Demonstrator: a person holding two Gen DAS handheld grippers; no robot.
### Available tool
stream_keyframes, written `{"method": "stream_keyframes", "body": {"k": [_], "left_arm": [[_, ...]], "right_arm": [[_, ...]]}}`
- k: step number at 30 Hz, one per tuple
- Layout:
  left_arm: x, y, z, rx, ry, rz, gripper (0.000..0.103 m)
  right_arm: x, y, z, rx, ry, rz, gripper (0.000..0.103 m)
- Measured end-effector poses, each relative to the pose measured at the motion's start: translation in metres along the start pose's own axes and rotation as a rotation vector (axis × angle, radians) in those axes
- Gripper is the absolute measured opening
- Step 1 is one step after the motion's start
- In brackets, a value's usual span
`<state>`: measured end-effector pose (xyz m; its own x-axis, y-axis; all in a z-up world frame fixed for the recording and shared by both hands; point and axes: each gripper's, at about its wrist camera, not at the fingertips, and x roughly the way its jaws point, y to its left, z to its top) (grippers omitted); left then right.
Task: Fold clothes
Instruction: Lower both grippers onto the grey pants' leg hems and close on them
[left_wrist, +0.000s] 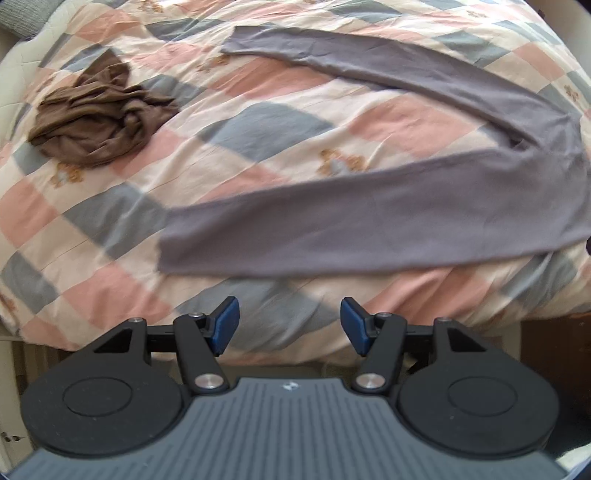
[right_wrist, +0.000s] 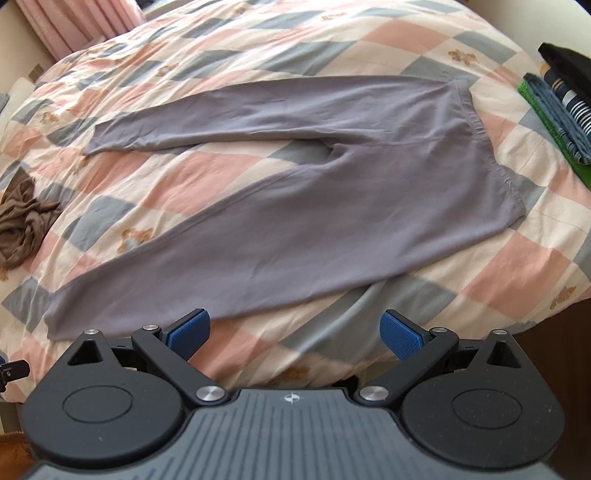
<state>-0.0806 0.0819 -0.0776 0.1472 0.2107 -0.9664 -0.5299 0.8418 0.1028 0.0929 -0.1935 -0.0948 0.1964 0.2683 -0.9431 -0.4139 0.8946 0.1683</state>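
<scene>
Hovering above the near edge of the bed, both tongs stand empty with jaws apart: left gripper (left_wrist: 290, 325), right gripper (right_wrist: 295, 334). Nothing sits between the blue pads of either.

Grey trousers (right_wrist: 332, 206) lie spread flat on the checked quilt (right_wrist: 498, 266), legs splayed in a V. Near leg runs just ahead of both tongs; its cuff (left_wrist: 166, 251) lies ahead and left of the left tongs. Waistband (right_wrist: 480, 147) sits ahead and right of the right tongs, far leg well beyond.

Crumpled brown garment (left_wrist: 92, 122) lies far ahead-left of the left tongs, well apart from the trousers. Folded stack (right_wrist: 557, 110) sits at the far right of the right tongs.

Risks, as judged:
- Thin cloth lying flat on a soft quilt: a pinch may take quilt along with trouser, or only the top layer.
- Legs not aligned; folding before bringing them together would likely leave a skewed fold.
- Uneven lift between the two tongs would likely drag and wrinkle the fabric.
- Near leg lies close to the bed edge; a tug toward the tongs may slide it off.
- Frames are blurred, so cuff edges are hard to place.
</scene>
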Motion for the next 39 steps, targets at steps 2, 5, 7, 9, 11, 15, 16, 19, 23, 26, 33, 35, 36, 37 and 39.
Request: {"method": "stream_keyframes", "body": {"k": [2, 5, 7, 9, 11, 15, 16, 19, 23, 26, 33, 35, 36, 37, 39], "left_arm": [[0.006, -0.018, 0.019, -0.01, -0.004, -0.012, 0.057], [0.018, -0.052, 0.053, -0.016, -0.038, -0.037, 0.059], [0.03, -0.075, 0.075, -0.015, -0.066, -0.044, 0.061], [0.045, -0.095, 0.098, -0.012, -0.088, -0.05, 0.062], [0.065, -0.116, 0.123, 0.027, -0.108, -0.046, 0.062], [0.108, -0.144, 0.172, 0.169, -0.161, -0.04, 0.062], [0.12, -0.149, 0.184, 0.206, -0.175, -0.044, 0.061], [0.15, -0.155, 0.23, 0.303, -0.222, -0.094, 0.057], [0.179, -0.162, 0.29, 0.485, -0.298, -0.156, 0.056], [0.202, -0.167, 0.33, 0.636, -0.331, -0.161, 0.057], [0.246, -0.158, 0.386, 0.883, -0.297, -0.137, 0.057], [0.259, -0.152, 0.398, 0.937, -0.266, -0.129, 0.058], [0.265, -0.148, 0.403, 0.96, -0.239, -0.125, 0.059], [0.273, -0.144, 0.408, 0.984, -0.207, -0.121, 0.059], [0.289, -0.139, 0.415, 1.033, -0.152, -0.11, 0.058]], "right_arm": [[0.007, -0.02, 0.021, 0.009, 0.006, 0.0, 0.101], [0.016, -0.055, 0.055, 0.018, -0.003, 0.013, 0.101], [0.024, -0.082, 0.078, 0.011, -0.018, 0.03, 0.101], [0.031, -0.108, 0.1, -0.006, -0.054, 0.06, 0.1], [0.039, -0.134, 0.119, -0.04, -0.121, 0.107, 0.097], [0.072, -0.177, 0.156, -0.147, -0.186, 0.166, 0.094], [0.084, -0.185, 0.167, -0.177, -0.177, 0.167, 0.094], [0.118, -0.199, 0.201, -0.276, -0.147, 0.177, 0.094], [0.153, -0.205, 0.25, -0.403, -0.158, 0.197, 0.092], [0.177, -0.203, 0.289, -0.524, -0.157, 0.218, 0.088], [0.22, -0.208, 0.342, -0.729, -0.079, 0.197, 0.083], [0.227, -0.215, 0.35, -0.749, -0.035, 0.205, 0.083], [0.23, -0.218, 0.354, -0.756, -0.013, 0.208, 0.083], [0.235, -0.222, 0.359, -0.757, 0.009, 0.215, 0.083], [0.243, -0.228, 0.366, -0.741, 0.058, 0.238, 0.083]]}}
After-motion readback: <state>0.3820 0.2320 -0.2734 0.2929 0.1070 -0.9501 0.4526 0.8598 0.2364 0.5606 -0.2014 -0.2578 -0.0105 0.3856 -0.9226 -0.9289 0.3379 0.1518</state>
